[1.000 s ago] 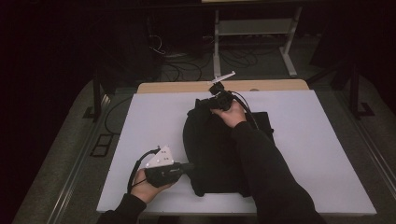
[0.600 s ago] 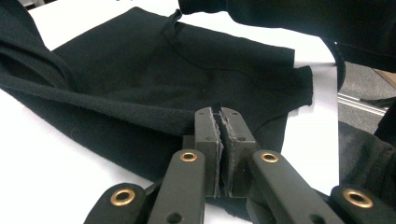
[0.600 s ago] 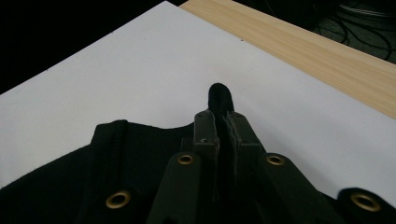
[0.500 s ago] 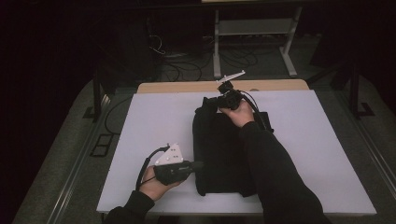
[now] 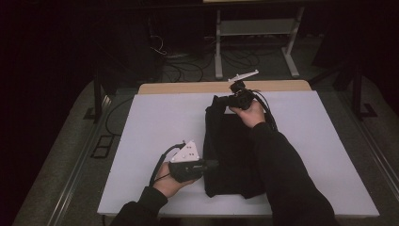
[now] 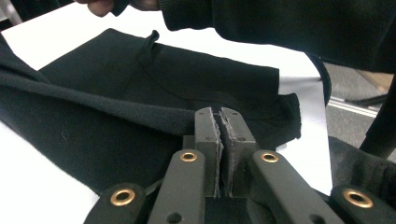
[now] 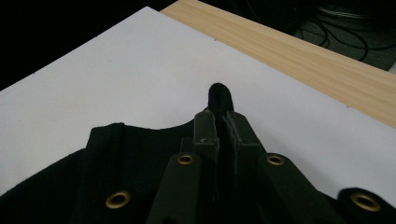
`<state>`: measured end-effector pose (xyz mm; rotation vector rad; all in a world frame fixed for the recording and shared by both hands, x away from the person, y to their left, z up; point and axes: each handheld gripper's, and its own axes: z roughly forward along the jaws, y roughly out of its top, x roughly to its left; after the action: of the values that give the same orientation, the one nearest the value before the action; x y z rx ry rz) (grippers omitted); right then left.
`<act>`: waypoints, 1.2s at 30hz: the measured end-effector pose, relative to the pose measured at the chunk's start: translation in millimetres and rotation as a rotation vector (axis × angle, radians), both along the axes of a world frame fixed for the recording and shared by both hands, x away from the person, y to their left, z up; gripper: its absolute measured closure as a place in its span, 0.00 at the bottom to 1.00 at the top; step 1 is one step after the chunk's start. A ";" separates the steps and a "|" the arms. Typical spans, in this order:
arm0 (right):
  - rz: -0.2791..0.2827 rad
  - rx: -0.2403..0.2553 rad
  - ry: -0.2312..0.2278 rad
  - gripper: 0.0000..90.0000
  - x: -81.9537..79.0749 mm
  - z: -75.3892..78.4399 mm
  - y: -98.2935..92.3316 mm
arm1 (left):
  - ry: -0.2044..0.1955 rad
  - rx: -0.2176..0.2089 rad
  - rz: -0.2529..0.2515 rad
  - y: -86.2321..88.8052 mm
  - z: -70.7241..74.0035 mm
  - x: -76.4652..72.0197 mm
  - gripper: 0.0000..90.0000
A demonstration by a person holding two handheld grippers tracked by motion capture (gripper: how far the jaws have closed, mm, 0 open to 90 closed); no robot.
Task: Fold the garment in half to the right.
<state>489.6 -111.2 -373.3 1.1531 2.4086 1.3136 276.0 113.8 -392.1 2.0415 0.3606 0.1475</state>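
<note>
Cloth dominates the scene: a black fleece garment (image 5: pixel 233 155) lies lengthwise on the white tabletop (image 5: pixel 155 122), right of the tabletop's middle, its far end close to the wooden strip (image 5: pixel 188 87) along the table's far edge. The left gripper (image 5: pixel 211 164) sits at the garment's near left edge, held in the left hand (image 5: pixel 171 181), and its jaws are pressed together on a fold of that edge, as the left gripper view (image 6: pixel 219 122) shows with the fabric bunched against the pads. The right gripper (image 5: pixel 225 100) is at the garment's far end, held in the right hand (image 5: pixel 251 113); in the right gripper view (image 7: pixel 219 119) its jaws are clamped on a tab of black fabric that pokes out beyond the tips. The right sleeve (image 5: pixel 282 174) lies across the garment.
</note>
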 end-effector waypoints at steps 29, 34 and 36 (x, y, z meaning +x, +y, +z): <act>-0.079 0.021 0.004 0.91 -4.4 3.2 -56.1 | 0.005 -0.054 -0.082 -59.6 6.3 12.1 0.95; -0.094 0.032 0.009 0.91 -5.4 0.4 -66.1 | 0.014 -0.061 -0.091 -67.6 4.3 13.6 0.95; -0.100 0.035 0.012 0.91 -5.4 -1.2 -70.5 | 0.016 -0.061 -0.095 -71.0 3.2 14.4 0.95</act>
<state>484.2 -181.8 -374.4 1.2759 2.3120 1.3270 290.4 42.8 -389.0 1.9959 0.2740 0.0611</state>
